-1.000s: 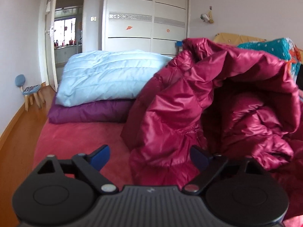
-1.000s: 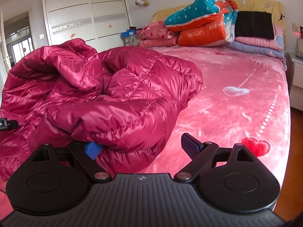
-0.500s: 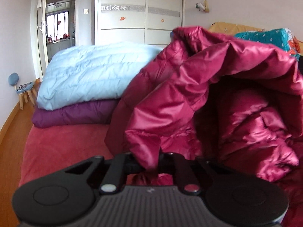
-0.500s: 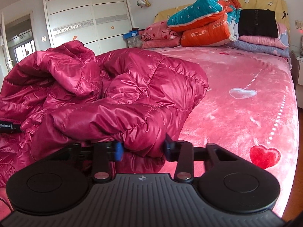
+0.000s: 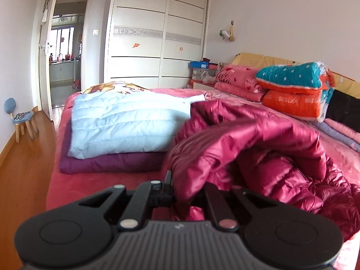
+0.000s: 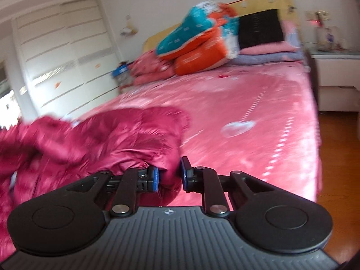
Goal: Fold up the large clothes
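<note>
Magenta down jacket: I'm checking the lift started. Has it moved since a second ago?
Yes. The magenta down jacket now sits lower against the wardrobe, so this view rose.

Both hand-held grippers were open a second ago; now the left hand-held gripper [image 5: 187,193] and the right hand-held gripper [image 6: 169,177] have closed on the crimson down jacket [image 5: 258,153] and lifted its edge off the bed [image 6: 258,117]
</note>
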Tool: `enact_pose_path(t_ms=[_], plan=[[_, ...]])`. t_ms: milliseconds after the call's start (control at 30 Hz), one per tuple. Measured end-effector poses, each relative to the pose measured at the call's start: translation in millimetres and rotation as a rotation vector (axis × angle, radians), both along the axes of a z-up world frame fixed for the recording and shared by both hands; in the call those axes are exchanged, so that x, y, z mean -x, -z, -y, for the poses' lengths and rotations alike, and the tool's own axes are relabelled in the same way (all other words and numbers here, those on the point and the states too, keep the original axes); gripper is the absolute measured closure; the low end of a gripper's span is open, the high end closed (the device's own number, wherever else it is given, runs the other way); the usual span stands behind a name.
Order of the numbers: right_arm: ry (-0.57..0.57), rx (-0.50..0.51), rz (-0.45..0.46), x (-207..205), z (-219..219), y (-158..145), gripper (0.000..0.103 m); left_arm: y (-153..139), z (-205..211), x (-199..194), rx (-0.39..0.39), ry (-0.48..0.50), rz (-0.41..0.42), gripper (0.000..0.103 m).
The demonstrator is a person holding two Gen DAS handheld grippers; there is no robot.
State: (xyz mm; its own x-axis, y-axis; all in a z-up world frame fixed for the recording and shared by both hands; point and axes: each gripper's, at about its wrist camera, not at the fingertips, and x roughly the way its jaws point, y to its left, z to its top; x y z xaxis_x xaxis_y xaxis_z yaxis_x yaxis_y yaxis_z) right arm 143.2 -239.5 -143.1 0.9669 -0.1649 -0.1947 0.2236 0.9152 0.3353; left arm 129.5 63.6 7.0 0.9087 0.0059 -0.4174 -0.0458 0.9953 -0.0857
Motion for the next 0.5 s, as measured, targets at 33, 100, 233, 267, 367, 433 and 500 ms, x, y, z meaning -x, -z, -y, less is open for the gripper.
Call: enact_pose_path(t_ms=[33,100,233,267,367,433,500], plan=[[0.027,-0.009,0.005,5.5,7.9,-3.6,0.084,-2.8,-2.6,6.5,0.002,0.004,0.003,0.099],[0.08,-0.023,0.012,18.3,22.8,-9.0,0.087,-8.5,-8.4,21.0,0.015,0.01,0.007,0.099],[0.18,-0.036,0.019,46.8,51.1,-18.0,0.091,-15.8,-19.9,52.3,0.054,0.016,0.004,0.099],[0.223,-0.031,0.024,56.4,57.9,-20.7,0.092,-17.4,-22.5,60.3,0.064,0.018,0.002,0.099],[0.296,-0.056,0.034,80.9,87.0,-23.5,0.091,-20.6,-29.7,86.7,0.081,0.02,-0.002,0.099],[0.31,-0.103,0.049,99.3,102.5,-25.0,0.09,-21.8,-36.9,101.1,0.091,0.009,-0.003,0.099],[0.27,-0.118,0.035,111.4,106.5,-21.7,0.087,-24.2,-46.1,114.4,0.108,-0.011,-0.004,0.099]])
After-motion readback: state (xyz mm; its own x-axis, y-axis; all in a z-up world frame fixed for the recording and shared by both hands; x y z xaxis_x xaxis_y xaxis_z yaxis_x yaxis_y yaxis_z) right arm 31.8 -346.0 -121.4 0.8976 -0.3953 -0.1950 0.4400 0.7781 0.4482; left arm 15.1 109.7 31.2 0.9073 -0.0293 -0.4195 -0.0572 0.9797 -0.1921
